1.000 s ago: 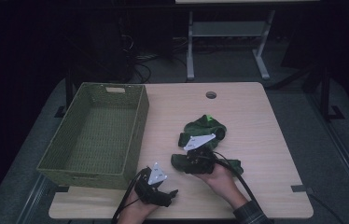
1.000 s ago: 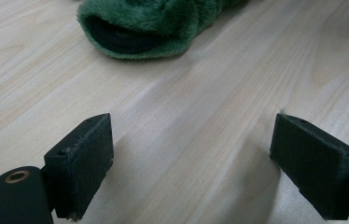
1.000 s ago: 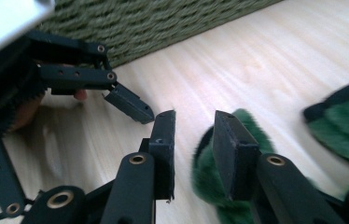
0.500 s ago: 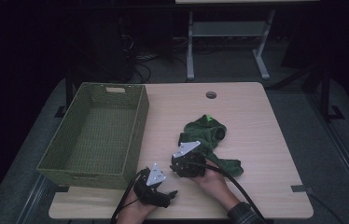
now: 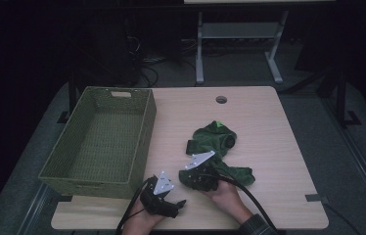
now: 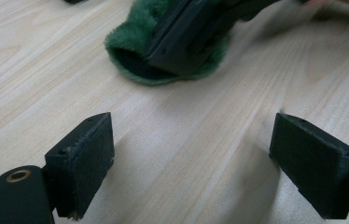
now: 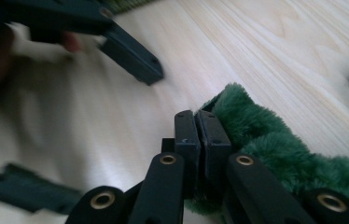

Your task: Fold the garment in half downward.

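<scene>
Two grippers sit low at the near edge of the table [image 5: 269, 117], w/ a green fuzzy cloth [image 5: 215, 139] lying mid-table, right of the basket [image 5: 144, 127]. The cloth's near end reaches back toward the person; its far end bunches up w/ a bright green patch on top.

Right gripper [image 5: 195, 180] is down on that near end. Its jaws have just been closing & now stand pressed together, pads face to face (right gripper view shows no gap), w/ green pile [image 7: 275, 140] bulging just beside and under them. Whether fabric is actually pinched btwn the pads can't be told; in the left gripper view the jaws lie on the cloth edge [image 6: 135, 60], touching it.

Left gripper [image 5: 178, 205] rests nearer the table's front edge, just left of the right one, apart from the cloth. Its jaws stand wide, nothing btwn them but bare wood.

Basket is woven, green, open-topped, at the table's left side.
</scene>
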The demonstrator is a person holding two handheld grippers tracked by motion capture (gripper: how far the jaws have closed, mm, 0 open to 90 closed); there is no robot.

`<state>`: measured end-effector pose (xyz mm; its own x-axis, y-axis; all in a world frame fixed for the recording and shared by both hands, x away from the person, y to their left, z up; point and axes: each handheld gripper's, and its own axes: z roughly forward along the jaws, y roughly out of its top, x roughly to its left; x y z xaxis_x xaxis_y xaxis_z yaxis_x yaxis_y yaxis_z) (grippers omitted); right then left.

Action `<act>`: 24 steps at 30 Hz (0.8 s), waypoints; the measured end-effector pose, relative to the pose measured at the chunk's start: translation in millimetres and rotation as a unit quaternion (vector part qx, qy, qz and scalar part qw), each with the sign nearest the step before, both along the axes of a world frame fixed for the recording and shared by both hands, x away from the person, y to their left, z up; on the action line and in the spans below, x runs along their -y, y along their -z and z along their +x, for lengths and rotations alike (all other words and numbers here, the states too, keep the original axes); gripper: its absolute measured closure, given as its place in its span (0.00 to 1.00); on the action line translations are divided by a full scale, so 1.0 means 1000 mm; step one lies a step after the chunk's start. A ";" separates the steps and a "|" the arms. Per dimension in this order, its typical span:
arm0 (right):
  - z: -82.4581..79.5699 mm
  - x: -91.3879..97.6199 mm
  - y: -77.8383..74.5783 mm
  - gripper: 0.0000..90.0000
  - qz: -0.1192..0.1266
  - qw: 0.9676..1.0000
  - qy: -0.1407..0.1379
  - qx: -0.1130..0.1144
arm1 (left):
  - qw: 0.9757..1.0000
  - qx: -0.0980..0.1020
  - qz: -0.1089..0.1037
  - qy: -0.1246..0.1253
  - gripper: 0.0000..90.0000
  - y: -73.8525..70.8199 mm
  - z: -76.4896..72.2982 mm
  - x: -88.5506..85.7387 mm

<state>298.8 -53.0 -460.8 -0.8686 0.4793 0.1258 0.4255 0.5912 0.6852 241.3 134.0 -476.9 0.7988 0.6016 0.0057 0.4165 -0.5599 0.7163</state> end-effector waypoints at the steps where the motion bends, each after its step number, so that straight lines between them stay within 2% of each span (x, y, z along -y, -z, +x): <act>1: -0.001 0.002 -0.002 0.97 0.008 1.000 -0.003 -0.001 | 1.000 0.000 -0.001 0.000 0.15 0.000 0.000 0.000; 3: -0.004 0.005 -0.009 0.97 0.026 1.000 -0.004 -0.001 | 1.000 0.001 -0.001 -0.001 0.15 0.000 0.000 0.000; 4: -0.004 0.007 -0.012 0.97 0.031 0.999 -0.011 0.009 | 1.000 0.001 -0.001 -0.001 0.15 0.000 0.000 0.000; 7: -0.009 0.014 -0.024 0.97 0.065 0.998 -0.012 0.003 | 1.000 0.000 -0.001 0.000 0.15 0.000 0.000 0.000; 12: -0.009 0.029 -0.035 0.97 0.091 0.996 -0.002 0.007 | 1.000 0.000 -0.002 0.001 0.15 0.000 0.000 0.000; 15: -0.007 0.039 -0.038 0.97 0.102 0.995 0.010 0.004 | 1.000 0.000 -0.001 0.001 0.15 0.000 0.000 0.000; 18: -0.007 0.050 -0.043 0.96 0.115 0.993 0.021 0.012 | 1.000 0.000 -0.002 0.001 0.15 0.000 0.000 0.000; 24: -0.005 0.075 -0.045 0.96 0.117 0.992 0.051 0.017 | 1.000 0.000 -0.001 0.002 0.15 0.000 0.001 0.000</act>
<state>293.6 -127.7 -415.6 -0.8232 0.5254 0.2152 0.4483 0.3689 0.8142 241.8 134.1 -476.9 0.8006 0.5991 0.0058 0.4141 -0.5604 0.7173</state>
